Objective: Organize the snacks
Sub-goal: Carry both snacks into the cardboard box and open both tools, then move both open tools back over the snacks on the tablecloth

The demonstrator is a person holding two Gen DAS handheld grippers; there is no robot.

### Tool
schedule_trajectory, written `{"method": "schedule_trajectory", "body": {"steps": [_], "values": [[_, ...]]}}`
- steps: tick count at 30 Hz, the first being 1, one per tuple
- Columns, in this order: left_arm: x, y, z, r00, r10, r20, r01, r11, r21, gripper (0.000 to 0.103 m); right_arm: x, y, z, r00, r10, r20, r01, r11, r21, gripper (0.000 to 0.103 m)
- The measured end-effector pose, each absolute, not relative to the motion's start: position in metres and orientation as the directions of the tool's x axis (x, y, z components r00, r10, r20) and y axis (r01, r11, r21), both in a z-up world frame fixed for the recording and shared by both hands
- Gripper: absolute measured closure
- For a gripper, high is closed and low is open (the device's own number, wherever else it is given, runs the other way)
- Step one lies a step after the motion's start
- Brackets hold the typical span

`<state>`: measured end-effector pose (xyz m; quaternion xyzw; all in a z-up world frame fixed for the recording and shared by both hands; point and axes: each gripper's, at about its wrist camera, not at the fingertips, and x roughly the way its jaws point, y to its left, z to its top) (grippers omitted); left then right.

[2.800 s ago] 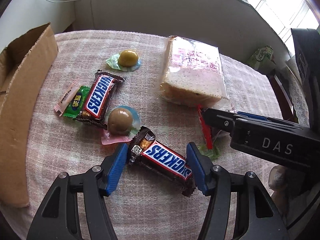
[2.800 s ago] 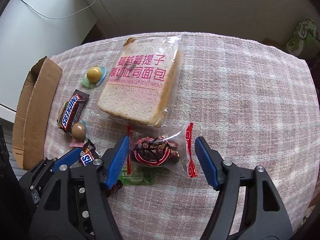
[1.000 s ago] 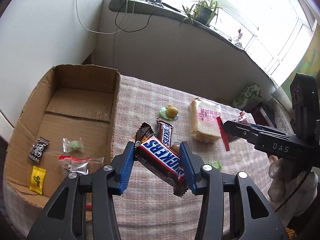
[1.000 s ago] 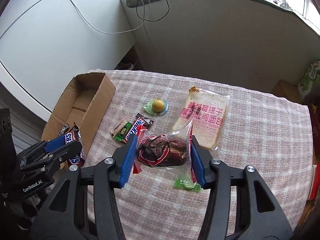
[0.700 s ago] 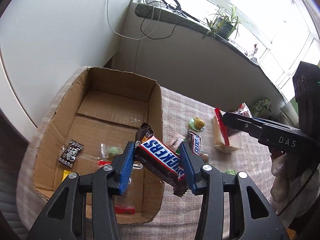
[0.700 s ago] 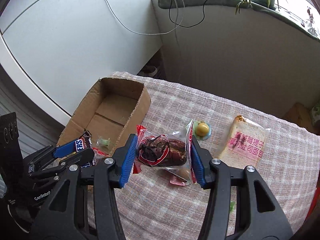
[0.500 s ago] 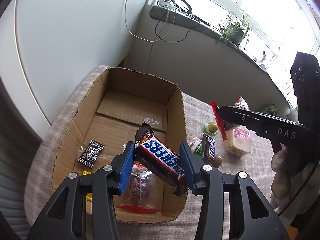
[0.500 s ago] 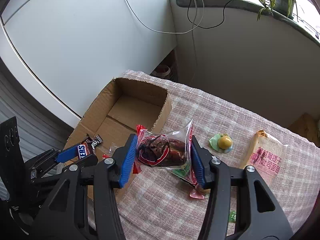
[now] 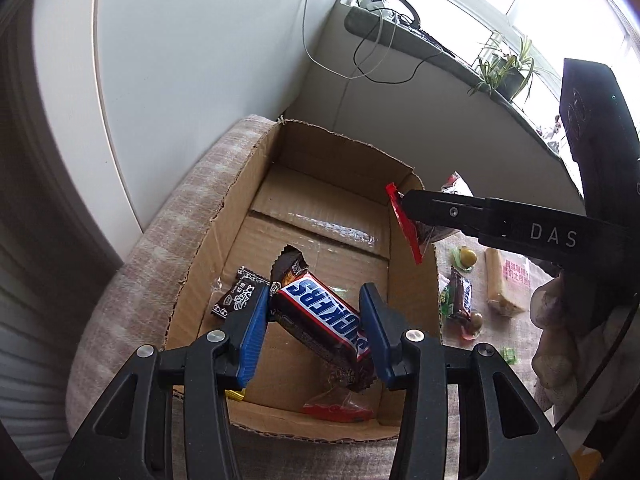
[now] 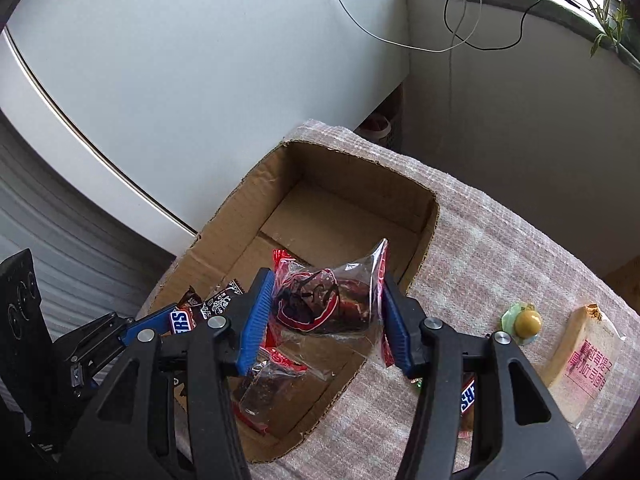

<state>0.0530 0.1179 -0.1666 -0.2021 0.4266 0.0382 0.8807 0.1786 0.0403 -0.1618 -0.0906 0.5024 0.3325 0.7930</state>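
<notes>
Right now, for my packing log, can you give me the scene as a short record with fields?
left gripper: shut on Snickers bar, above cardboard box
right gripper: shut on clear red-edged snack bag, above box
in box: small black packet, red-edged bag
on table: second Snickers, toast pack, yellow jelly cup

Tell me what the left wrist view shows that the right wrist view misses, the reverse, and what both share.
Only the left wrist view: the right gripper's black finger marked DAS, and a small green wrapped candy on the checked cloth.

Only the right wrist view: a clear packet of dark snack on the box floor.

Both: the brown cardboard box, the Snickers bar in the left gripper, the red-edged clear snack bag in the right gripper, and the wrapped toast slice.
</notes>
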Motion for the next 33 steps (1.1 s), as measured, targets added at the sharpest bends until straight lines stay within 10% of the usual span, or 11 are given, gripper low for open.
{"method": "schedule_trajectory", "body": {"steps": [8, 33], "values": [[0.059, 0.118, -0.168, 0.612, -0.093, -0.785, -0.25, 0.919, -0.304, 0.055, 0.179, 0.049, -0.162, 0.279, 0.439, -0.854, -0.624, 0.759, 0.186, 0.025], [0.056, 0.106, -0.15, 0.645, -0.11, -0.756, -0.207, 0.928, -0.311, 0.049, 0.176, -0.018, -0.128, 0.348, 0.438, -0.829, -0.563, 0.805, 0.189, 0.024]]}}
